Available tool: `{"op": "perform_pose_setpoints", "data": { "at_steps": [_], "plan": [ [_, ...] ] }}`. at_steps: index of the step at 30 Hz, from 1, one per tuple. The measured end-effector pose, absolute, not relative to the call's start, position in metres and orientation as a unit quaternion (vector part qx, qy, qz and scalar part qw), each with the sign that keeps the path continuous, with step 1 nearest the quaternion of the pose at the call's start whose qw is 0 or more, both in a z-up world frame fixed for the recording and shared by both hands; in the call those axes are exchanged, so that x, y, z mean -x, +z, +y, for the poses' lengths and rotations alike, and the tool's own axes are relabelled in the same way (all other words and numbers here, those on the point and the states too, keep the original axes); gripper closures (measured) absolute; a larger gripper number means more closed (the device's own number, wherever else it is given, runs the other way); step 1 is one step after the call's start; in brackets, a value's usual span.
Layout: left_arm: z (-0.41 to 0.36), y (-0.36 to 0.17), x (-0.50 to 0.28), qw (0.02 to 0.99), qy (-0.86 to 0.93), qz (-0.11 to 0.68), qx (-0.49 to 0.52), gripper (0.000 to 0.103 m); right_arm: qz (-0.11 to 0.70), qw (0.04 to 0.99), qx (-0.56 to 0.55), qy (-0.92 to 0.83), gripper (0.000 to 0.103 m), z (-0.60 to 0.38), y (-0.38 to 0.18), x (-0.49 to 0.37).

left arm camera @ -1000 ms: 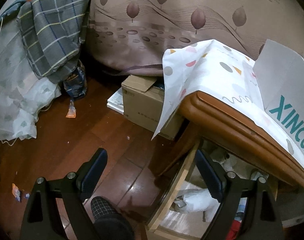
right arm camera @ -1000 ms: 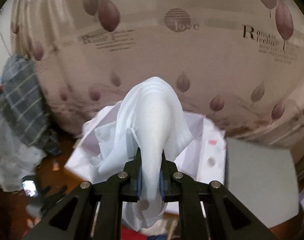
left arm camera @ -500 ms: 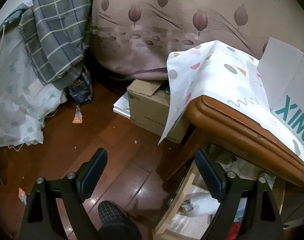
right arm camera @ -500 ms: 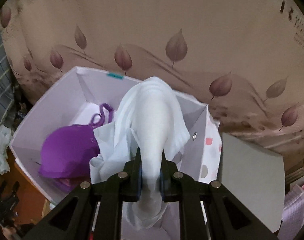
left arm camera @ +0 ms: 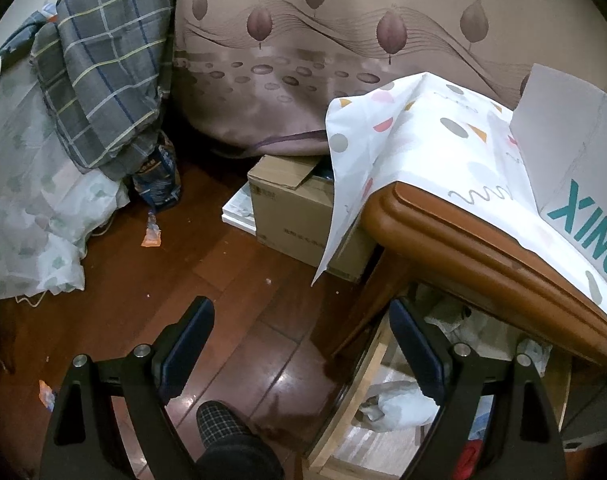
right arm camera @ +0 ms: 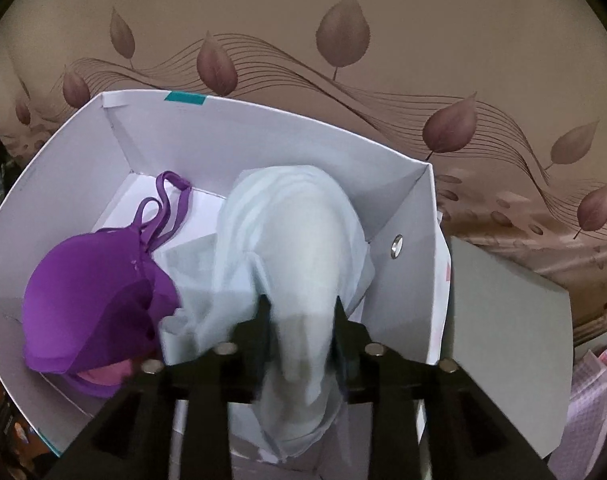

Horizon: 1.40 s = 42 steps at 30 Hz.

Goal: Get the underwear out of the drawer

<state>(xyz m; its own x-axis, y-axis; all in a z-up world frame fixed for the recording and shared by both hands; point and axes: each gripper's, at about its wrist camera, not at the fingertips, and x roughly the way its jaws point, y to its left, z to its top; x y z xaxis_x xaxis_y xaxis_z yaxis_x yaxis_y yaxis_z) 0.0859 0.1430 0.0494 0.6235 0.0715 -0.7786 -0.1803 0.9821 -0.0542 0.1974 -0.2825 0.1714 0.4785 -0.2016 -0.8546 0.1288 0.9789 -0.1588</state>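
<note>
risk: your right gripper [right arm camera: 299,332] is opening with the pale blue underwear [right arm camera: 291,248] between its jaws, over the white box [right arm camera: 263,128]'s right wall; it may snag there. your left gripper [left arm camera: 301,344] hangs spread, empty.

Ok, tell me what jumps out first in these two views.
The purple bra lies at the left of the white box. Beside it, the pale garment sits between the opening jaws of the right gripper. In the left view, the left gripper hangs open over the wood floor beside the open drawer.
</note>
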Motion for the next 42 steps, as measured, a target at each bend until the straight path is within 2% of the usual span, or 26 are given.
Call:
{"op": "perform_pose_setpoints", "data": {
  "at_steps": [2, 14, 22, 28, 32, 42],
  "plan": [
    [0.142, 0.049, -0.086, 0.898, 0.069, 0.43, 0.061, 0.016, 0.496, 0.861, 0.039, -0.104, 0.05, -0.28, 0.173, -0.195],
    [0.136, 0.047, -0.088, 0.898, 0.061, 0.432, 0.053, 0.016, 0.465, 0.879, 0.019, -0.101, 0.049, -0.283, 0.205, -0.173],
    [0.129, 0.047, -0.087, 0.901, 0.042, 0.43, 0.044, 0.016, 0.446, 0.894, 0.026, -0.038, 0.049, -0.265, 0.24, -0.103],
    [0.117, 0.047, -0.086, 0.9, 0.017, 0.434, 0.025, 0.016, 0.448, 0.893, 0.034, 0.011, 0.049, -0.255, 0.245, -0.037],
    [0.109, 0.046, -0.085, 0.901, -0.005, 0.434, 0.013, 0.013, 0.47, 0.881, 0.037, 0.044, 0.047, -0.249, 0.223, -0.003],
    [0.099, 0.041, -0.082, 0.894, -0.031, 0.446, -0.005, 0.012, 0.597, 0.794, 0.058, 0.101, 0.047, -0.234, 0.09, 0.02]
  ]
}}
